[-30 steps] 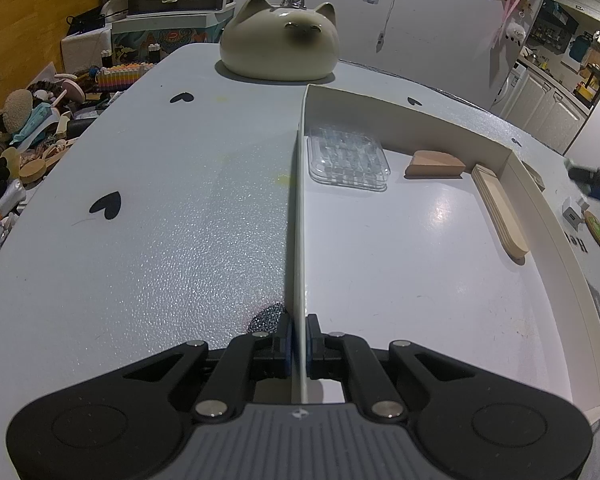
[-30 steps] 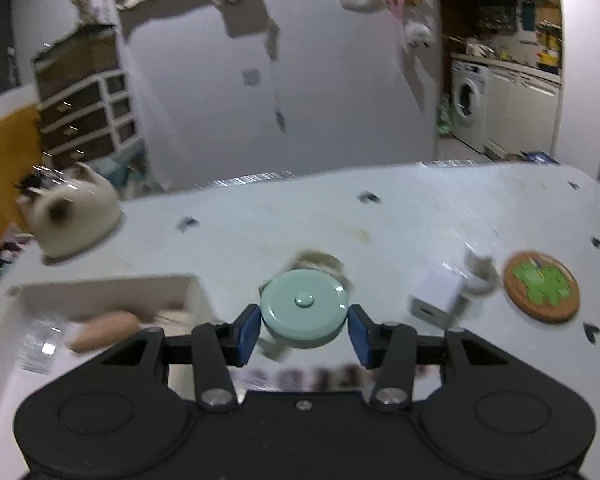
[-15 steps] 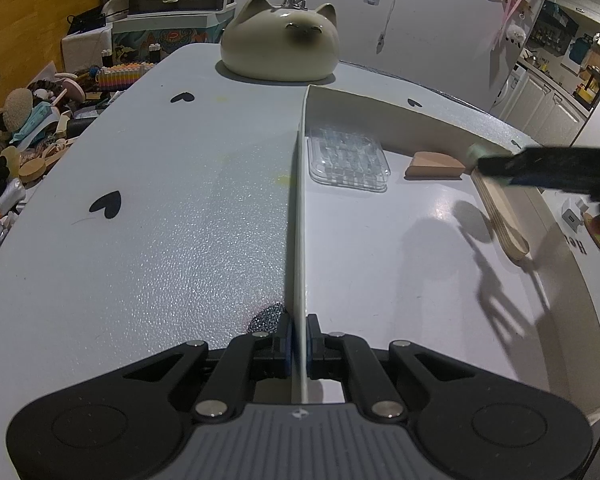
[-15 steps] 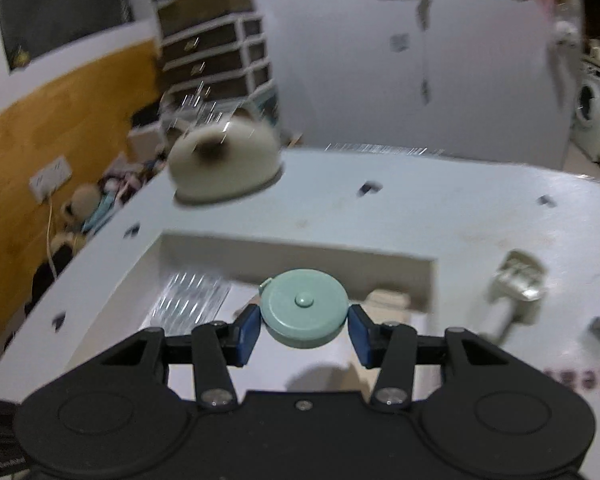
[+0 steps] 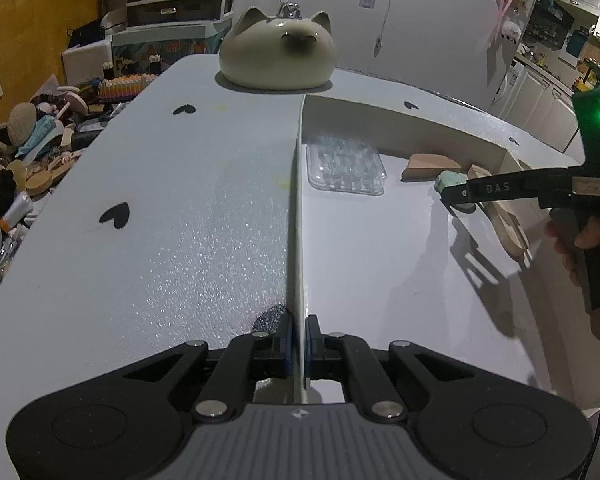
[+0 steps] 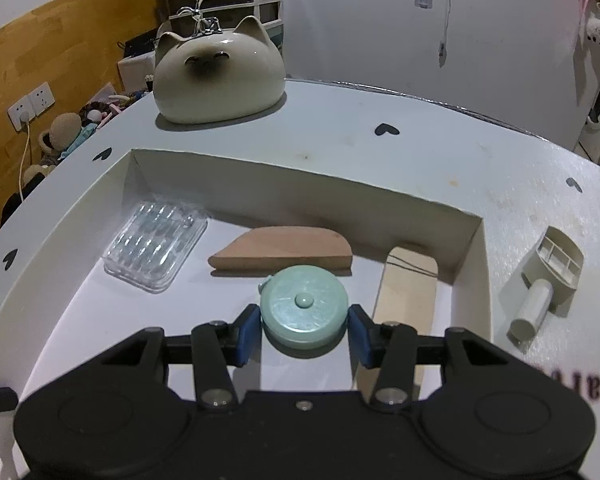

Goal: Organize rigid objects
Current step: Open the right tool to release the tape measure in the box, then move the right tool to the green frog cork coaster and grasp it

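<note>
Right wrist view shows the right gripper (image 6: 304,326) closed on the green tape measure (image 6: 303,306) low over the white tray (image 6: 470,254), while the left gripper (image 5: 299,343) pinches the tray's left wall.

Black right gripper (image 6: 304,322) (blue pads (image 6: 247,334), silver screws), green light.

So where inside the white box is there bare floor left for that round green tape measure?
The near half of the box is bare, from the tape measure towards the left gripper on the wall. The far end is crowded: clear case, wooden wedge, wooden stick.
</note>
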`<state>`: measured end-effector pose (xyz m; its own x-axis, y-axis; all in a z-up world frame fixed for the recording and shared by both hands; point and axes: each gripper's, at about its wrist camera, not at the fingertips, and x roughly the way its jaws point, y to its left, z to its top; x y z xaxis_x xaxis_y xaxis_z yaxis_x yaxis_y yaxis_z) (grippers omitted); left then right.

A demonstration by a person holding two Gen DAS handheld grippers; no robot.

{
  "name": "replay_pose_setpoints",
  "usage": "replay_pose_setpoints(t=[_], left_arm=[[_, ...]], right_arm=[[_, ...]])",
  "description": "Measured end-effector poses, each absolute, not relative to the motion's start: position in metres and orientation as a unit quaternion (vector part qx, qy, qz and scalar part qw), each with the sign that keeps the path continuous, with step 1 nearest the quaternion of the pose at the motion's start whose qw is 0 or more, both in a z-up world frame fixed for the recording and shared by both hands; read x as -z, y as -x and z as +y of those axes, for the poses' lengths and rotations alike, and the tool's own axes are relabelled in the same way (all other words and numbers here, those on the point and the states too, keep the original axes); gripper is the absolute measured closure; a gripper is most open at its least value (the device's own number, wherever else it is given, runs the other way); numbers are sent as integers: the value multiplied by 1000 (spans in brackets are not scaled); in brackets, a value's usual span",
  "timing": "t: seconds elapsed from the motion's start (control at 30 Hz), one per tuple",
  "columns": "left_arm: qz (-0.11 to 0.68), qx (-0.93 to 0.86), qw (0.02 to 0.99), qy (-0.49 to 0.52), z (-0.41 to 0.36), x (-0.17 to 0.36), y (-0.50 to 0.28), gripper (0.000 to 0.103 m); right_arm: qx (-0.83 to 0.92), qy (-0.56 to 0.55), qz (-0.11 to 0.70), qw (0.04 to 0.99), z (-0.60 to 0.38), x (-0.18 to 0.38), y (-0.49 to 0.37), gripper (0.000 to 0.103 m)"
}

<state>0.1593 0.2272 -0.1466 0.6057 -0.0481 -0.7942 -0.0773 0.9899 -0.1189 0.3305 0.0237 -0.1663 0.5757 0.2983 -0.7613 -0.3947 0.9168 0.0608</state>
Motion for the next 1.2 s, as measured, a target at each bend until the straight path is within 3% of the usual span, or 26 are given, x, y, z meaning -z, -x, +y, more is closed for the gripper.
replay_pose_setpoints(t=[0.13, 0.3, 0.6, 0.8, 1.2], left_arm=[[440, -10, 895, 67, 226, 144, -156, 98], [435, -10, 898, 65, 226, 142, -155, 100], [432, -8, 899, 67, 227, 143, -157, 100], [430, -7, 901, 61, 226, 143, -156, 100], [425, -18, 902, 79, 228, 141, -154, 100]], right_arm=[[-196, 52, 421, 884, 23, 165, -332, 51], [-198, 37, 421, 885, 21, 161, -323, 27], [-203, 0, 415, 887, 15, 148, -298, 5], [-216, -16, 406, 888, 11, 135, -274, 0], [-188, -56, 348, 917, -35, 91, -229, 0]])
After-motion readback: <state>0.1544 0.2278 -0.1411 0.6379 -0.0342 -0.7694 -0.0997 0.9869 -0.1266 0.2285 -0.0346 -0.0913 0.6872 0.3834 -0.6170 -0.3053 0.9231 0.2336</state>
